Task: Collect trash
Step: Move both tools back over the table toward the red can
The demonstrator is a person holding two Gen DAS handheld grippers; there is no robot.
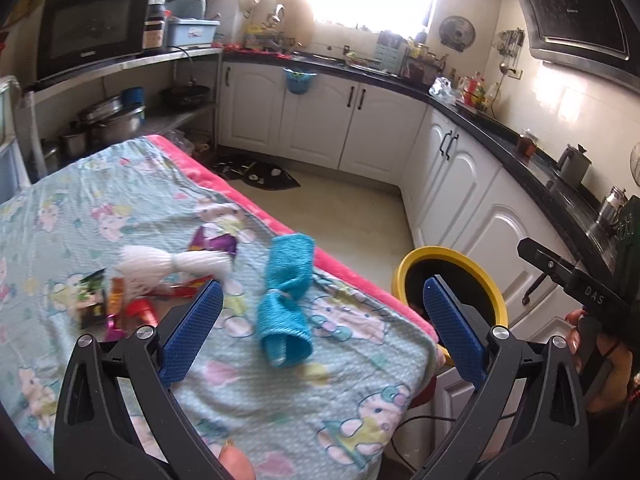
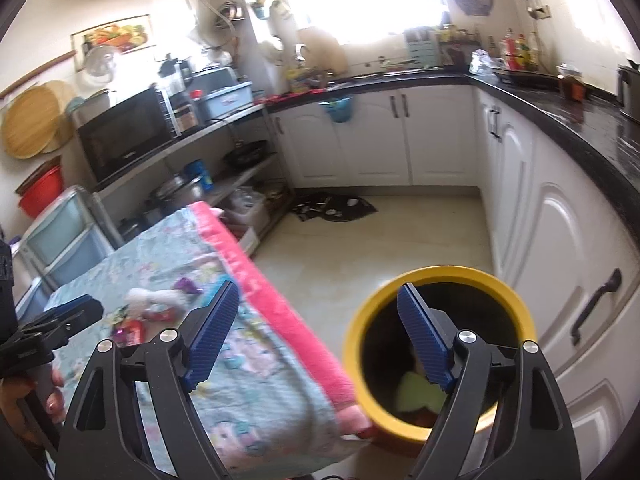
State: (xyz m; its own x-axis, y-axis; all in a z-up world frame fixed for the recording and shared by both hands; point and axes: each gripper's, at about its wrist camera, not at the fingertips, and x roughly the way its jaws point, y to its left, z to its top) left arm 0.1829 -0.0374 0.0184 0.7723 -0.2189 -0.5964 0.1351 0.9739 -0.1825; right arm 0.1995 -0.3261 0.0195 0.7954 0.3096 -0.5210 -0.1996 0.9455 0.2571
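A yellow-rimmed bin (image 2: 438,344) stands on the floor by the table's right edge; a pale green piece (image 2: 418,392) lies inside. It also shows in the left wrist view (image 1: 452,276). On the table lie a rolled blue cloth (image 1: 286,300), a white plastic wad (image 1: 160,266), a purple wrapper (image 1: 212,244) and red and green wrappers (image 1: 116,304). My left gripper (image 1: 320,292) is open above the blue cloth, empty. My right gripper (image 2: 320,292) is open and empty, over the table edge and bin rim.
The table wears a cartoon-print cloth with a pink border (image 1: 248,200). White cabinets (image 1: 460,184) under a black counter (image 1: 500,128) line the back and right. A shelf with a microwave (image 1: 88,28) and pots stands left. A dark mat (image 1: 256,172) lies on the floor.
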